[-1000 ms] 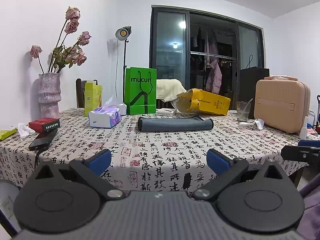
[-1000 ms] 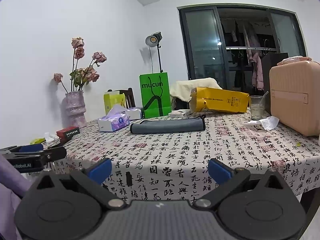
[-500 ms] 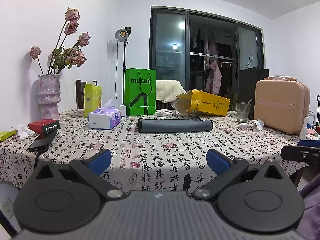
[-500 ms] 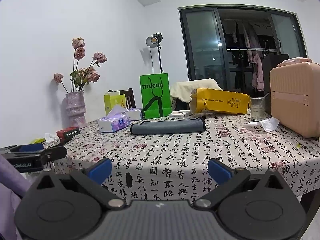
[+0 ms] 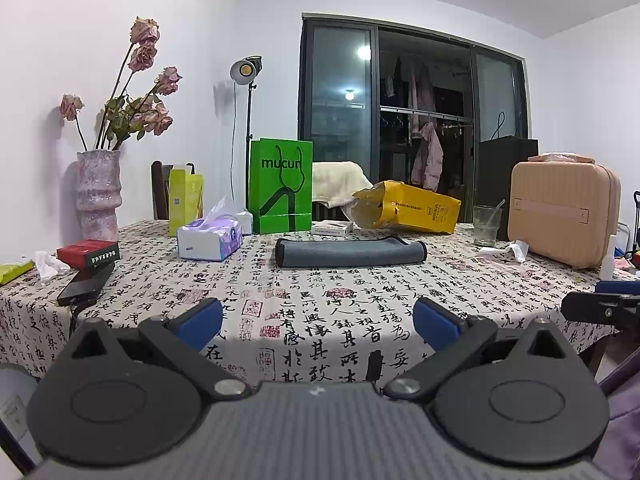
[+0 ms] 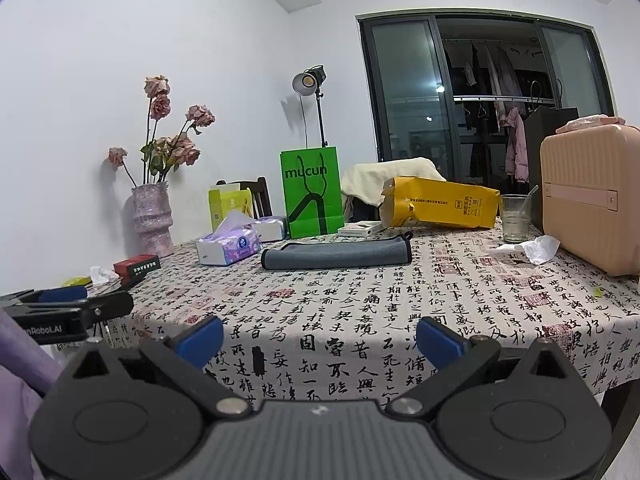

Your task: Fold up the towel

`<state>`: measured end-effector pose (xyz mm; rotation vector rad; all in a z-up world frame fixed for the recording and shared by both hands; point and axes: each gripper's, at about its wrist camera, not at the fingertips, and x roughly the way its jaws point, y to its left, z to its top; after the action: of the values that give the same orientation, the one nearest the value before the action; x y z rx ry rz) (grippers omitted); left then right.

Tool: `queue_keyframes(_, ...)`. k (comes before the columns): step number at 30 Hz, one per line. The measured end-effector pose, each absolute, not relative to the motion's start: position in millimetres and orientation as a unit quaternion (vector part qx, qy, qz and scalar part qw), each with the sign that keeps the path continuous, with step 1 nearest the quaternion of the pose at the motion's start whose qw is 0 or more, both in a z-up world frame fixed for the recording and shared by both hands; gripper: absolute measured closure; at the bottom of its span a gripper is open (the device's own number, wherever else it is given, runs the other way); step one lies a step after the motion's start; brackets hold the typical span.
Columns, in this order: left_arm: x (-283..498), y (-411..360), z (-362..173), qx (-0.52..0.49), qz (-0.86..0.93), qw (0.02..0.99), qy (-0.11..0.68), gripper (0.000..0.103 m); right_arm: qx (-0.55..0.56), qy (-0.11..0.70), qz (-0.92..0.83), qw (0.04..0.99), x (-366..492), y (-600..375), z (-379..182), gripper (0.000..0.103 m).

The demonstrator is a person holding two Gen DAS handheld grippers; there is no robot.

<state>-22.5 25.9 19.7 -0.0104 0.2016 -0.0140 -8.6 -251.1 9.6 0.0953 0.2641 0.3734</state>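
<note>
On tbl (image 5: 360,292) far side: gray towel (image 5: 350,253) folded | L gripper (image 5: 316,322) released | R gripper (image 6: 318,340) released, both off towel

The green paper bag (image 5: 280,186) standing at the back of the table bore the word "mucun" in dark letters. The left gripper (image 6: 66,312), seen in the right wrist view, carried partly cut-off white lettering ending "nRobot.AI". The tablecloth (image 5: 360,300) was printed with Chinese calligraphy characters and red seal stamps.
</note>
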Motion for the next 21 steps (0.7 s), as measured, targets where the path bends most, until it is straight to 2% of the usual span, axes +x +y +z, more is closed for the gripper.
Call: queue_keyframes(21, -20.9, 26.6, 18.1, -0.006, -0.010, 0.995, 0.103, 0.000, 0.048, 0.135, 0.191, 0.971, -6.1, -248.6, 9.4, 0.000)
